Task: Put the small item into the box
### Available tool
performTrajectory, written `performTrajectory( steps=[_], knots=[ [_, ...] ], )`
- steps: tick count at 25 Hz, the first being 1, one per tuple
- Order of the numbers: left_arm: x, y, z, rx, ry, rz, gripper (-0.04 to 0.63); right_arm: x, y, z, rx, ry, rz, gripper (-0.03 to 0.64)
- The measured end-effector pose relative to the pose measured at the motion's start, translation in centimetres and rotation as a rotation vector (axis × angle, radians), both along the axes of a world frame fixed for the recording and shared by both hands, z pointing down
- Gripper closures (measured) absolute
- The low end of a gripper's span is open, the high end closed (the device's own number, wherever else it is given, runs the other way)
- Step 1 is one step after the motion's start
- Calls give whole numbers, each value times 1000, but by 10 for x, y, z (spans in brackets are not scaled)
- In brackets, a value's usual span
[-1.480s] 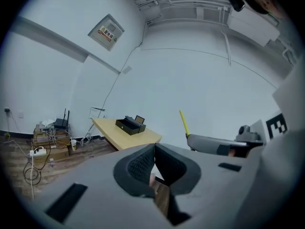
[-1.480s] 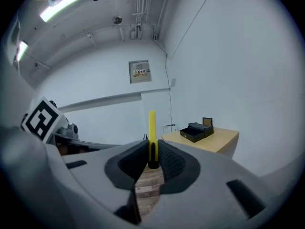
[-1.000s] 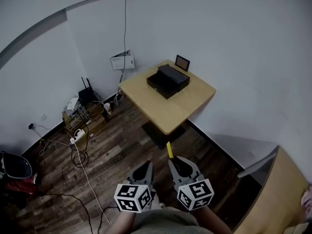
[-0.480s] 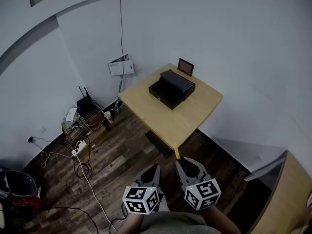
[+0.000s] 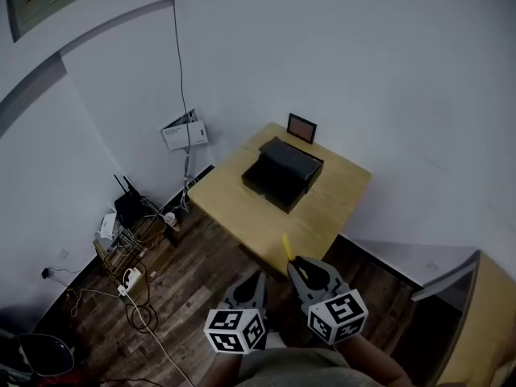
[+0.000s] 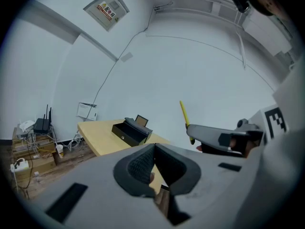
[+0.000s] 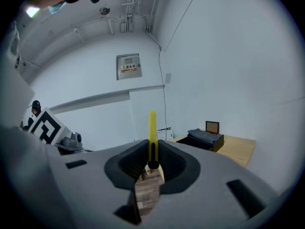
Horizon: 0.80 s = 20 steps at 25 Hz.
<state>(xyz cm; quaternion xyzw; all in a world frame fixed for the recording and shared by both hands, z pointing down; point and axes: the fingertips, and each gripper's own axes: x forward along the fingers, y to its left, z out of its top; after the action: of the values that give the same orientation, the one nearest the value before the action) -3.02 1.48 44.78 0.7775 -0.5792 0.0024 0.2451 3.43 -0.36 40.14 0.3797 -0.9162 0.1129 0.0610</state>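
We hold both tools low in front of us, above the wooden floor (image 5: pixel 181 285) and short of the tabletop (image 5: pixel 326 216). Our right tool (image 7: pixel 152 157) is clamped on the small yellow item (image 7: pixel 152 125), which sticks straight up from between its jaws. Our left tool (image 6: pixel 153 152) has its jaws pressed together with nothing between them. The black box (image 5: pixel 282 176) sits on the tabletop, well apart from both tools, with a small framed picture (image 5: pixel 301 126) just behind it.

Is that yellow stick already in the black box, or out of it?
Out. The yellow stick stands upright, clamped in the right gripper, while the black box sits away on the table.
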Motion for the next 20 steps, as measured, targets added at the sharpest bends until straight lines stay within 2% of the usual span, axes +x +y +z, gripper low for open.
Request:
performTrajectory(
  steps=[9, 20],
  knots=[
    [-37, -76, -3, 17, -10, 63, 592, -35, -72, 1, 6, -22, 72, 563],
    [-59, -124, 8, -4, 2, 112, 592, -48, -123, 11, -3, 11, 144, 563]
  ],
)
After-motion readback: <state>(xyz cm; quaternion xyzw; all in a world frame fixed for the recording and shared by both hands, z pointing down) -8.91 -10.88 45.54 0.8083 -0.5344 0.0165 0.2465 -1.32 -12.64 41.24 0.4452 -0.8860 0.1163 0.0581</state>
